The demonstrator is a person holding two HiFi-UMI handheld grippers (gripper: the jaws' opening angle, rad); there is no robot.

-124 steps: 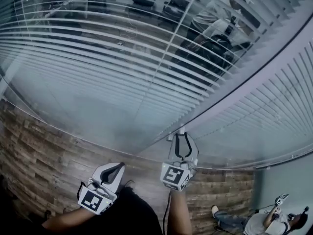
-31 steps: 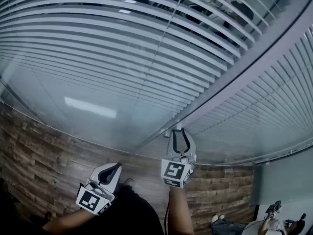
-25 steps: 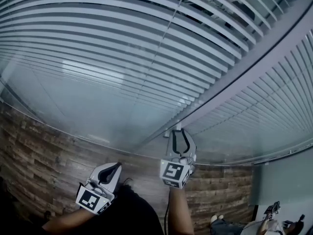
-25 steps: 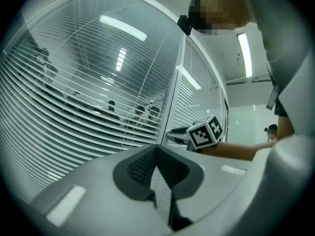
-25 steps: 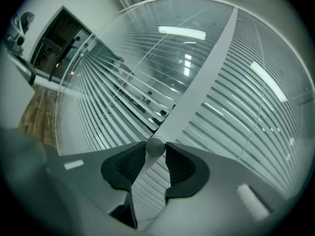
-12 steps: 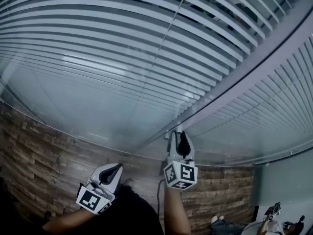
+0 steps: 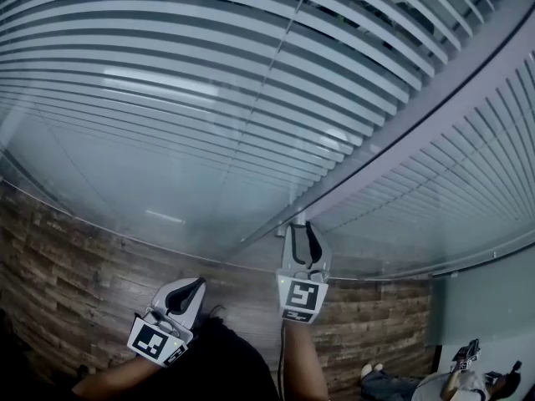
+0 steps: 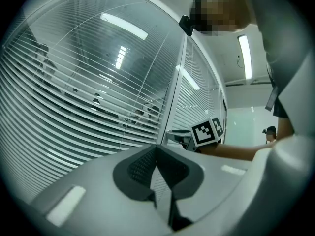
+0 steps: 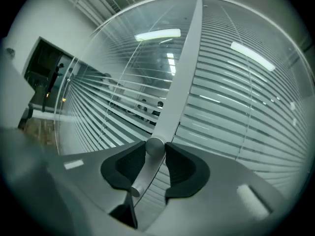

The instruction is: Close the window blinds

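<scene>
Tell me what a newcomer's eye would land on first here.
Slatted blinds behind glass fill most of the head view. At bottom centre, the right hand-held gripper is clamped on a metal knob on the window post. The left hand-held gripper hangs shut and empty, lower left.

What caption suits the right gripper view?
Right gripper, jaws just tightened, clamps the metal blind-control knob on the frame post between two slatted glass panes.

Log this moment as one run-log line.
task: close blinds | right gripper: shut on knob on window frame | left gripper: shut, empty | blinds: gaps show between slats
</scene>
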